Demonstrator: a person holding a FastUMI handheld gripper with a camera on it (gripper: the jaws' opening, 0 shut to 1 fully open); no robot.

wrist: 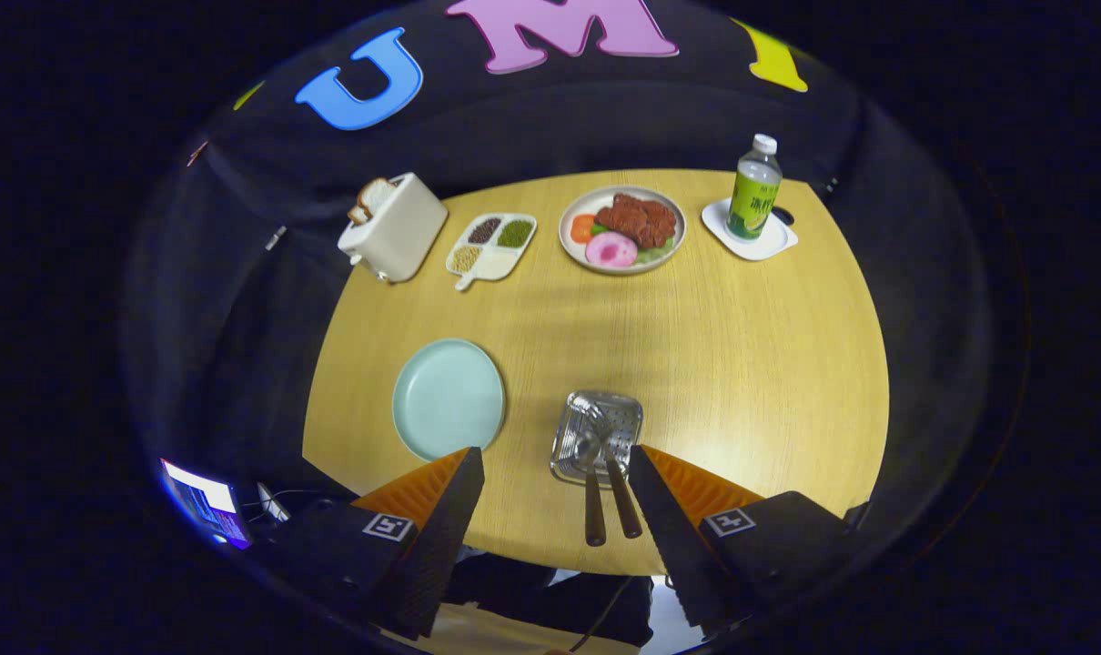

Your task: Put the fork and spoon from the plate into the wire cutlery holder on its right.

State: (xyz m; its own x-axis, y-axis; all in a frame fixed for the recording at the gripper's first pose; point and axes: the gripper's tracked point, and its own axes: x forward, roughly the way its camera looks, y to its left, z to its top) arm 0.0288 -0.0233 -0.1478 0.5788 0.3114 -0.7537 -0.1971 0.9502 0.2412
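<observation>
Wide-open tongs (555,478) hover empty above the bench (742,364); fork (616,487) and spoon (590,491) stand in the wire cutlery holder (598,435), right of the bare plate (449,398).

A toaster (394,227), divided dish (491,247), food plate (621,230) and bottle (753,188) line the table's (742,364) far edge.
</observation>
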